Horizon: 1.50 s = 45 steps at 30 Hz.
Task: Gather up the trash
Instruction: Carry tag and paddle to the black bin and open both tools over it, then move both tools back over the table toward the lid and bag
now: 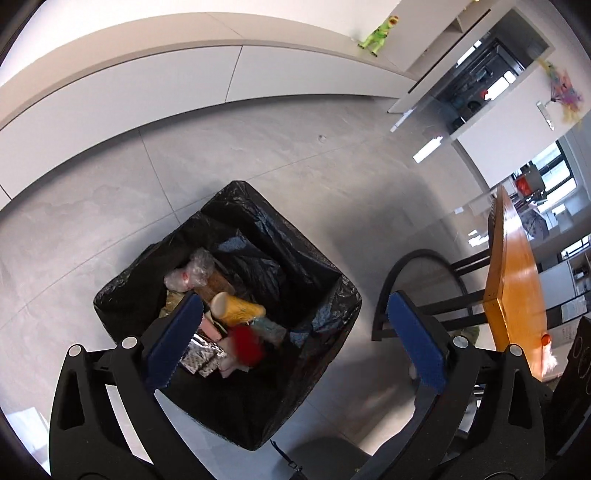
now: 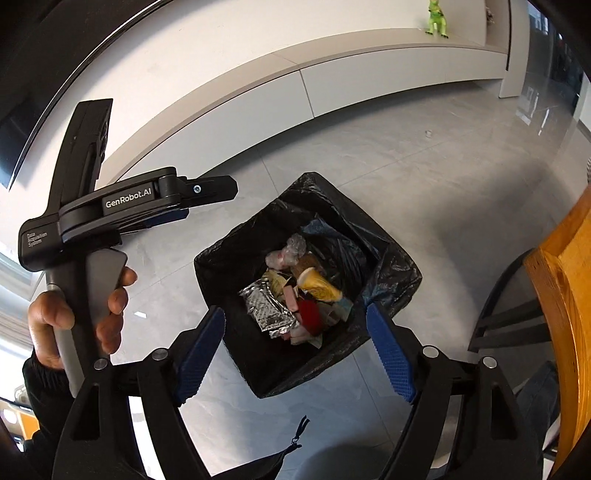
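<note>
A square trash bin with a black bag liner [image 1: 314, 325] [image 2: 229, 266] stands on the grey floor below both grippers. It holds several pieces of trash: a yellow cup [image 1: 236, 308] [image 2: 319, 286], silver foil wrappers [image 1: 203, 356] [image 2: 264, 306], a clear plastic bag [image 1: 192, 273] [image 2: 288, 251] and a blurred red item [image 1: 245, 343] [image 2: 308, 314]. My left gripper [image 1: 291, 343] is open and empty above the bin. My right gripper [image 2: 295, 354] is open and empty above the bin. The left gripper's body [image 2: 122, 206] shows in the right wrist view, held by a hand.
A wooden table edge [image 1: 513, 280] [image 2: 565, 280] and a black chair [image 1: 424, 295] [image 2: 509, 317] stand right of the bin. A long white low cabinet [image 1: 147, 92] [image 2: 332, 81] runs along the far wall with a green toy dinosaur [image 1: 376, 35] [image 2: 436, 18] on it.
</note>
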Tool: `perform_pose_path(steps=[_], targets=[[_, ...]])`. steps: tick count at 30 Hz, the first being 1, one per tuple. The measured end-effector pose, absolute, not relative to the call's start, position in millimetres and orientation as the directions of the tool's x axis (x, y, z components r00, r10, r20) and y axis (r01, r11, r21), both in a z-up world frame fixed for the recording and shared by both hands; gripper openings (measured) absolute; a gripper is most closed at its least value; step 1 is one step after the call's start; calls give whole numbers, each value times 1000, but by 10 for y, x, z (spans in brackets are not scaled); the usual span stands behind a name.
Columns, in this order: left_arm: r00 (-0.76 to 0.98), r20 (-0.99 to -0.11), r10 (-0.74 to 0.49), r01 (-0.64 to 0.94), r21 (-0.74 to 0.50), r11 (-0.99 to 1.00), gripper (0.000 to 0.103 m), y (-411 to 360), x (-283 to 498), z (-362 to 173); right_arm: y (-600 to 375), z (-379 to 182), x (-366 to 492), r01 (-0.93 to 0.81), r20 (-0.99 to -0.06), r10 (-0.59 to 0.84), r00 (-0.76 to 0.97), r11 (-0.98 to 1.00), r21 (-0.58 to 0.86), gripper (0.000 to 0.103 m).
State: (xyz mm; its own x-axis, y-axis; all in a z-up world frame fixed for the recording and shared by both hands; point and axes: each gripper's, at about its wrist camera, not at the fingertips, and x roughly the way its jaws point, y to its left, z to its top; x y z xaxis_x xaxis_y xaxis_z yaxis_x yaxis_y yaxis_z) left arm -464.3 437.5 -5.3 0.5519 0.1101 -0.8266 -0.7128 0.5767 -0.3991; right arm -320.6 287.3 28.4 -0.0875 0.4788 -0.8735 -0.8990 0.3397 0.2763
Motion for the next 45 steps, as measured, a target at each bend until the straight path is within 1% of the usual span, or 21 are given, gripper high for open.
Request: perform_pose_path(steps=[5,13,17,22,30,39,45], targets=[[563,-822,84,-688,-409,599,97,4262,-4542,-51,2724,327,-3058,-880,-862,499,-87,368,302,80],[580,-814,38,-629,-417,656,97,3979,-4220,50,2200,442,-2777,-849,-843,537,-33,431,308,80],[600,-800,1,-564,-422,709,97,3714,-3926,167,1817,537,-2531,-815,-832,555,28,495,302,83],[612,-789,-55,-444,-401,801,97,3232,-3415,321,1249,656,-2145,-746,-822,556,125,599,292,83],[588,-791,-169,-245,-373,895,97,2359,-2524,437,200,806,-1513,-586,-810,516,278,759,282,83],[525,-800,-291,-22,-355,935,97,1250,-1662,513,-930,763,-988,-386,-803,453,387,871,304,83],[459,-822,-336,110,-323,940,97,488,-1140,492,-1754,785,-606,-196,-788,348,508,938,287,83]])
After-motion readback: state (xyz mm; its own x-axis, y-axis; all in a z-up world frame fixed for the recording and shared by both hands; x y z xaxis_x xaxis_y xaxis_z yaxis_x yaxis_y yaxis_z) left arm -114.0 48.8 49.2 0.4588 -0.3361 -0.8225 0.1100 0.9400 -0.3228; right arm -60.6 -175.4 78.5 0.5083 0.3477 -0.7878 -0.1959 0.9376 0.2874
